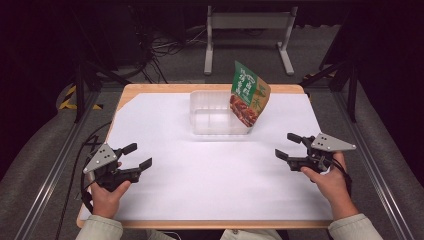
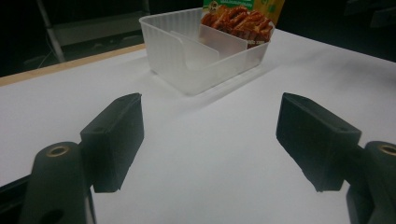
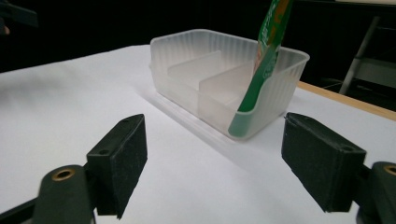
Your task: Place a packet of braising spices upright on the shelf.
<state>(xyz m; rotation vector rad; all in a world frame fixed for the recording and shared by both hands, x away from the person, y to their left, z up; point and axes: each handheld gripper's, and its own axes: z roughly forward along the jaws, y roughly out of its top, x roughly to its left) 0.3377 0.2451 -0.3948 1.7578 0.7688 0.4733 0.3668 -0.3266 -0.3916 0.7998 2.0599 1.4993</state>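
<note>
Standing near the far middle of the bench (image 1: 150, 220) is a clear, ribbed plastic bin (image 1: 212, 116), rectangular with rounded corners and a thin divider wall splitting it into compartments. A glossy snack pouch (image 1: 248, 95), green at the top with a printed picture of reddish-brown food lower down, stands tilted in the bin's right-hand end, its upper part leaning out over the rim. The bench is a pale wooden board covered by a smooth white sheet (image 1: 215, 175).

The left gripper (image 1: 139, 156) rests low at the near left, held in a hand (image 1: 107, 192), its blocky matte black jaws spread wide with nothing between them. The right gripper (image 1: 288, 146) sits at the near right in the other hand (image 1: 331, 182), jaws likewise spread and empty. Both are well apart from the bin and point toward it.
</note>
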